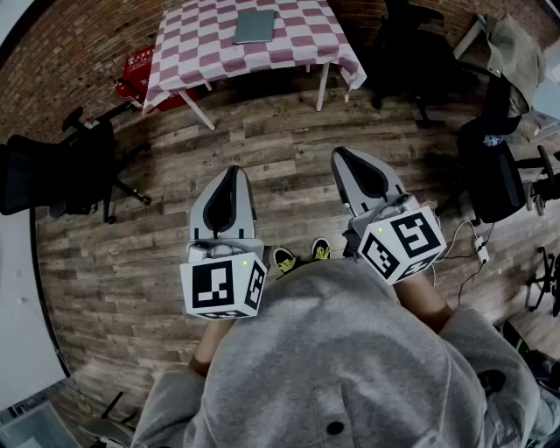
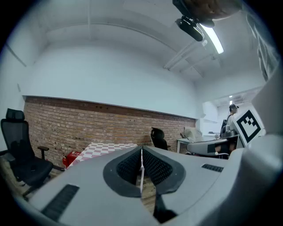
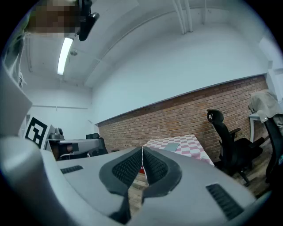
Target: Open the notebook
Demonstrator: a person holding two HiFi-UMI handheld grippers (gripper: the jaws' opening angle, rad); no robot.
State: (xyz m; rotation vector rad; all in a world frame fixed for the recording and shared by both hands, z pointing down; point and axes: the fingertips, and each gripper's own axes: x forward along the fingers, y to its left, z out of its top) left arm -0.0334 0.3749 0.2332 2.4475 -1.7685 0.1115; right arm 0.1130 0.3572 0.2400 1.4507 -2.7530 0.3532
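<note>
Head view: the notebook (image 1: pixel 254 26), judged light, thin and stiff-covered, is best lifted by its free cover edge. The left tool (image 1: pixel 231 175) and right tool (image 1: pixel 343 159) are pressed together, empty.

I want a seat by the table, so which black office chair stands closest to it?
The black chair beside the checked table's right corner in the head view; the left chair and the right chair stand well away from it.
</note>
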